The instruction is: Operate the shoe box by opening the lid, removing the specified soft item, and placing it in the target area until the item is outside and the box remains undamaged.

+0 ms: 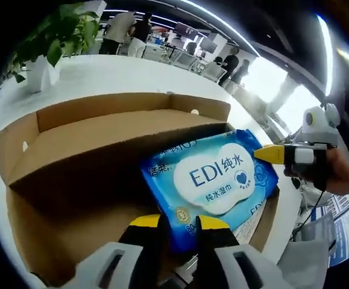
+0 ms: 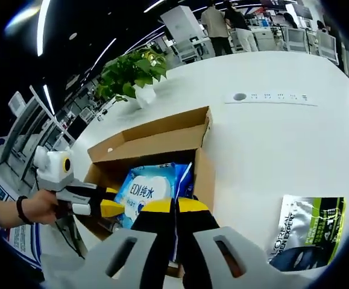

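Observation:
The brown cardboard shoe box (image 1: pixel 102 138) (image 2: pixel 156 141) stands open on the white table, its lid flap folded back. A blue wet-wipes pack (image 1: pixel 213 177) (image 2: pixel 147 192) with a white label sits tilted in the box's mouth. My left gripper (image 1: pixel 179 222) is shut on the pack's near edge, the blue film pinched between its yellow tips. It shows in the right gripper view as the left gripper (image 2: pixel 111 209), held by a hand. My right gripper (image 2: pixel 174 206) has its jaws pressed together on the pack's thin edge, and in the left gripper view the right gripper (image 1: pixel 272 154) touches the pack's far side.
A potted plant (image 1: pixel 47 42) (image 2: pixel 132 75) stands on the white table (image 2: pixel 270 138) beyond the box. A silver and green pouch (image 2: pixel 307 232) lies to the right of the box. A socket strip (image 2: pixel 270 96) is set in the tabletop. People and chairs are far behind.

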Motion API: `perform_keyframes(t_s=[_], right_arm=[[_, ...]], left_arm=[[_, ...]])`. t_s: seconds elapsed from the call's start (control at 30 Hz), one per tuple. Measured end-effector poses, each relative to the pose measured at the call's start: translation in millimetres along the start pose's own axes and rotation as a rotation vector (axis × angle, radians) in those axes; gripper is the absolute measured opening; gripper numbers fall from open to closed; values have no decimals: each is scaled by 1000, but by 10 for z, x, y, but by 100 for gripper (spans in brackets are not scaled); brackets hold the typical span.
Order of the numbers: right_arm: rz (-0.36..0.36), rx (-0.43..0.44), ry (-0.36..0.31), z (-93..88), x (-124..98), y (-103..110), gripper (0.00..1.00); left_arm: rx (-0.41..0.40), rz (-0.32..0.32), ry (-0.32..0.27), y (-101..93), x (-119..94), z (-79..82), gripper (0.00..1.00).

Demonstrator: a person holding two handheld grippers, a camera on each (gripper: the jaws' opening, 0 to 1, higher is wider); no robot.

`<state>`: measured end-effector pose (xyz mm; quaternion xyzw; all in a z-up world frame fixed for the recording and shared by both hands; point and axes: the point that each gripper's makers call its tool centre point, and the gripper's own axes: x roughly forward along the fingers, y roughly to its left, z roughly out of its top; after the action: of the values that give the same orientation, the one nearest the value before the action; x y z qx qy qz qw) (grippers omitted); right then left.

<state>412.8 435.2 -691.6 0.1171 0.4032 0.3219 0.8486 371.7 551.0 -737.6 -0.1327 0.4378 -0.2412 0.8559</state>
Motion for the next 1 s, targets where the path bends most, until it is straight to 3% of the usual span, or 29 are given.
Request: perform_keyframes(t_s=[0.33, 1.0], right_arm=[[0, -43, 17, -47, 21, -38, 1], [19, -11, -15, 50, -19, 52, 0]], left_arm=[[50, 11, -13, -24, -36, 38, 7], [97, 42, -73, -67, -291, 227, 3]])
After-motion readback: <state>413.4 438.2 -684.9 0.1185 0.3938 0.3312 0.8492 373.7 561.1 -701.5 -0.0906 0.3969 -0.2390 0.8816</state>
